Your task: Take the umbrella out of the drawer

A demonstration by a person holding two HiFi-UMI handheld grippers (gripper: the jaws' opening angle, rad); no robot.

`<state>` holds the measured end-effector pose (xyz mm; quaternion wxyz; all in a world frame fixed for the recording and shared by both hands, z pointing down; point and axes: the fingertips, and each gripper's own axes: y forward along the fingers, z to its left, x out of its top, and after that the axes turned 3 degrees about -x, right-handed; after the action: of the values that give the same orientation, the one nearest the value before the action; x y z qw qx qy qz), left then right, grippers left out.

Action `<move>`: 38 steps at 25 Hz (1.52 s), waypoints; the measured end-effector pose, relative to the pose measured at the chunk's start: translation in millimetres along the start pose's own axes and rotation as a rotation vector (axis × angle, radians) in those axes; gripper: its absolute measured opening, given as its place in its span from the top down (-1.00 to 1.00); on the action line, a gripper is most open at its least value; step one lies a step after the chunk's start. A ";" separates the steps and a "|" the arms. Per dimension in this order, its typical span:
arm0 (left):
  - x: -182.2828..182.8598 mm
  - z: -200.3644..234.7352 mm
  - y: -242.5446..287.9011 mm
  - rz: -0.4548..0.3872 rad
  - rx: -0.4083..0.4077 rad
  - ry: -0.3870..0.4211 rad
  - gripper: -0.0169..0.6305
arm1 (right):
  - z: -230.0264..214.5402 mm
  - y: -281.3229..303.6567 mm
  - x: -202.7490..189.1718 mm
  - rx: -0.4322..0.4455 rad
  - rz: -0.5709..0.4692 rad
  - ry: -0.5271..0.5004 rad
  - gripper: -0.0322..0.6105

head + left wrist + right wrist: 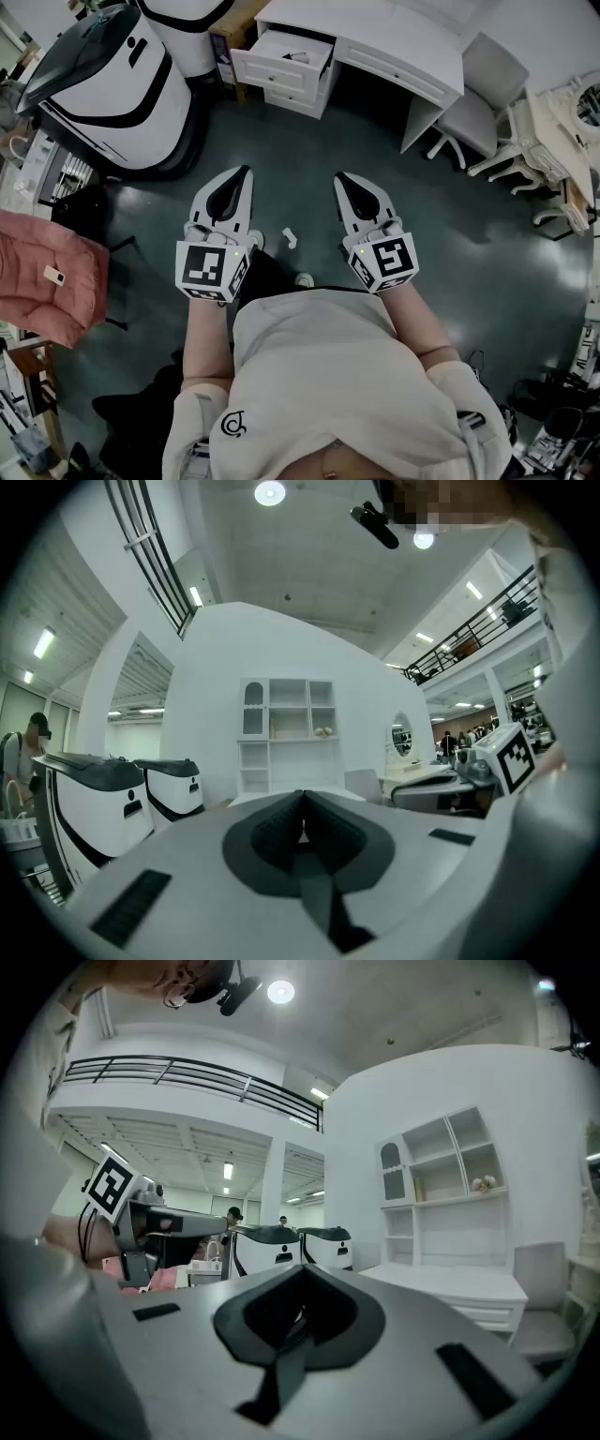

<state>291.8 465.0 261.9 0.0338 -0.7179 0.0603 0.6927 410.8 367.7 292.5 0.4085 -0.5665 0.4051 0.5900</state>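
Observation:
A white desk [375, 37] stands at the far side of the dark floor, its top left drawer [281, 54] pulled open. Something small and dark lies inside the drawer, too small to name. Both grippers are held level in front of the person's body, well short of the desk and pointing toward it. My left gripper [246, 171] is shut and empty, its ribbed pads [281, 822] meeting at the tip. My right gripper [339, 176] has its jaws together too, with nothing between them [302, 1269].
Two large white-and-black machines [112, 84] stand at the left of the desk. Pink padded fabric [47, 277] is at the far left. A white chair [473, 112] and ornate white furniture [553, 131] are at the right. A paper scrap [290, 238] lies on the floor between the grippers.

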 end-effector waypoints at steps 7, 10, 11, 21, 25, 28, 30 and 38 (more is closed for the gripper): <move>-1.5 -2.2 -0.1 0.008 -0.008 0.004 0.91 | -0.5 -1.2 -0.1 -0.002 -0.003 0.007 0.89; -2.8 -2.2 3.3 0.018 -0.012 0.011 0.91 | -2.3 1.4 0.8 -0.001 -0.004 0.013 0.89; -2.7 -1.2 4.7 0.019 -0.013 0.013 0.91 | -3.1 2.5 1.1 -0.002 -0.006 0.017 0.89; -16.5 32.5 35.8 0.051 -0.040 0.010 0.91 | -18.9 43.5 -9.7 -0.069 -0.007 0.093 0.88; -20.8 76.1 60.7 0.057 -0.062 0.002 0.91 | -19.7 92.8 -10.6 -0.098 -0.002 0.089 0.88; -21.2 118.8 83.5 0.059 -0.078 -0.003 0.91 | -18.8 137.5 -9.8 -0.112 0.008 0.087 0.88; -19.5 145.8 100.5 0.061 -0.097 -0.004 0.91 | -21.2 166.3 -8.6 -0.130 0.016 0.090 0.88; -17.6 240.4 156.2 0.071 -0.171 -0.002 0.91 | -26.8 262.6 -4.0 -0.232 0.034 0.081 0.88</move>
<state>32.3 342.7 275.8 -0.0521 -0.7148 0.0265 0.6969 172.9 253.7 299.7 0.3136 -0.6265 0.3599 0.6162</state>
